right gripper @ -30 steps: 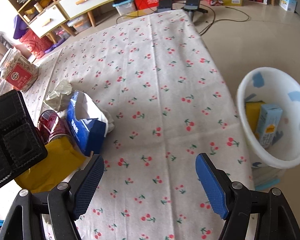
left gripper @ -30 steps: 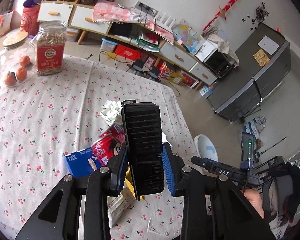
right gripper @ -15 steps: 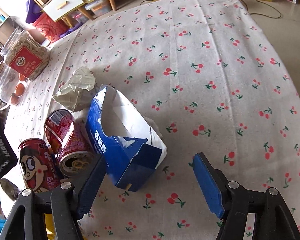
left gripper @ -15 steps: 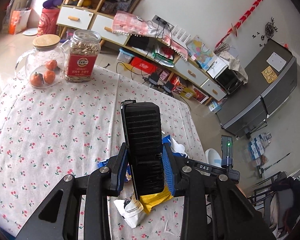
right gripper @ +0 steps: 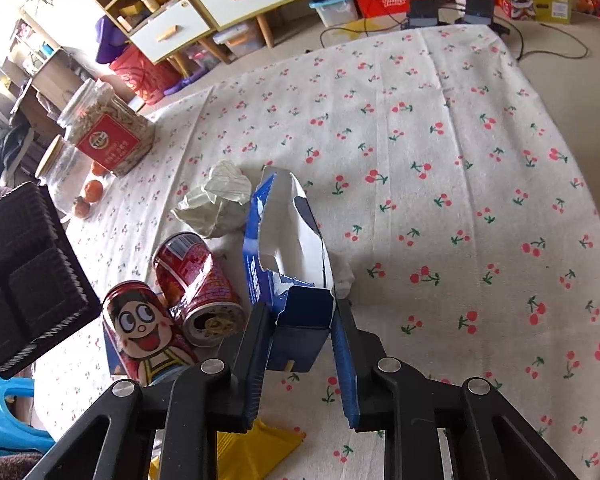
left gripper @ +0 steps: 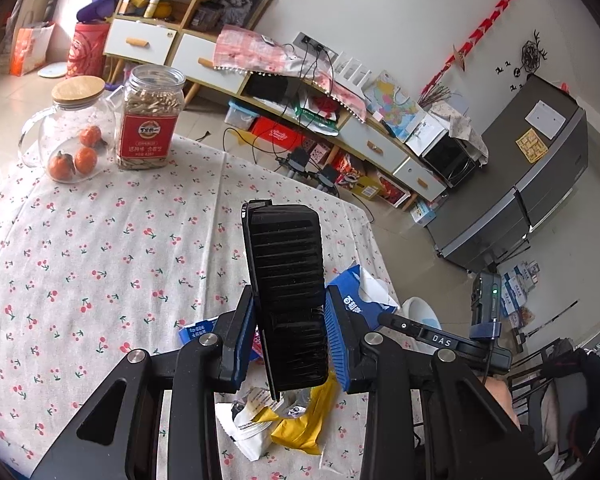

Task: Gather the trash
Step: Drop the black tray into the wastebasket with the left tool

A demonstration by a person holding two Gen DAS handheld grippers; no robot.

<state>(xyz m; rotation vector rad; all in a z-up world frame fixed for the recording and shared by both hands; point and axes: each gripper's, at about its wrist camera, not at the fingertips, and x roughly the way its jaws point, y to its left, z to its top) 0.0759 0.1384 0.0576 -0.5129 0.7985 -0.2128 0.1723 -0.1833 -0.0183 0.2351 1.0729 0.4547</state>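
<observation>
Two red cans [right gripper: 196, 284], one blue carton [right gripper: 288, 264], one black tray [left gripper: 288, 296]

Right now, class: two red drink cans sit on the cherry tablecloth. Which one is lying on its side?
The patterned red can, its opened top facing the camera, beside the torn blue carton. The cartoon-face can next to it stands upright.

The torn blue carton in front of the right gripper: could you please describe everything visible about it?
The blue carton looks like thin cardboard, blue outside with white lettering, white inside. Its top face is ripped open with ragged edges. It lies on the cherry-print tablecloth, beside a crumpled paper wad and a red can. The right hand-held gripper is closed on its near end.
</observation>
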